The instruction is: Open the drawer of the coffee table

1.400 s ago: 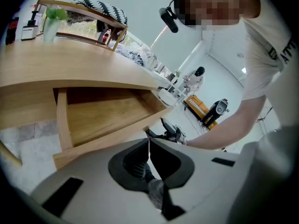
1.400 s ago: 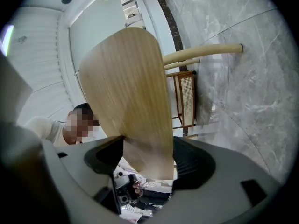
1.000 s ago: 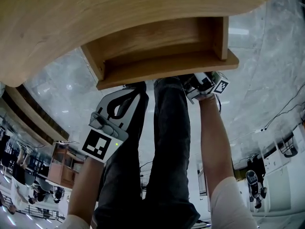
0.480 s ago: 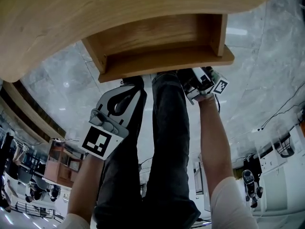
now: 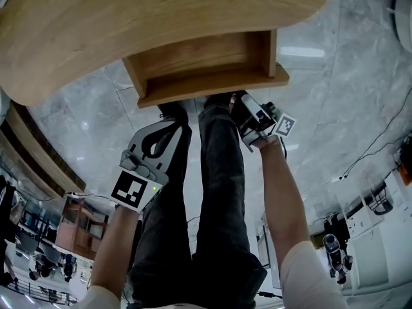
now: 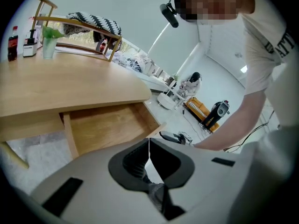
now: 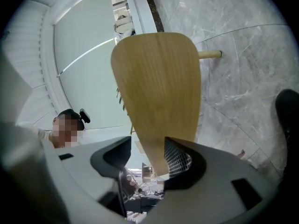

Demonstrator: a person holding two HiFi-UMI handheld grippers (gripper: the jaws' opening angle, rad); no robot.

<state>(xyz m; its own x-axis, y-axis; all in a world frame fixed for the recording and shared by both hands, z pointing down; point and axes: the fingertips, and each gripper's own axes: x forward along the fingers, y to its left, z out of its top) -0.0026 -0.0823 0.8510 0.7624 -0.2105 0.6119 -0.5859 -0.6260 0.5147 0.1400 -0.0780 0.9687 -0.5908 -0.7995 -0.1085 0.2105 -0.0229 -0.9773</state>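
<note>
The light wooden coffee table (image 5: pixel 129 24) fills the top of the head view, and its drawer (image 5: pixel 199 60) stands pulled out and empty. My right gripper (image 5: pixel 239 103) is at the underside of the drawer front (image 5: pixel 212 85). In the right gripper view a wooden panel (image 7: pixel 159 87) runs between the closing jaws of the right gripper (image 7: pixel 148 148). One pad lies against the wood and a slit of gap shows at the other. My left gripper (image 5: pixel 174 126) hangs below the drawer's left half, shut on nothing. Its tips (image 6: pixel 149 148) meet in front of the open drawer (image 6: pixel 107 127).
The person's dark-trousered legs (image 5: pixel 212 192) stand between the grippers on a grey marble floor (image 5: pixel 335 108). A table leg (image 7: pixel 210 55) and a black shoe (image 7: pixel 287 111) show in the right gripper view. A bottle (image 6: pixel 13 43), a plant cup (image 6: pixel 49 43) and a wooden rack (image 6: pixel 79 29) sit on the table's far end.
Both grippers have lifted a little and the head view has drifted sideways. The drawer stays pulled out, and the right gripper stays under its front.
</note>
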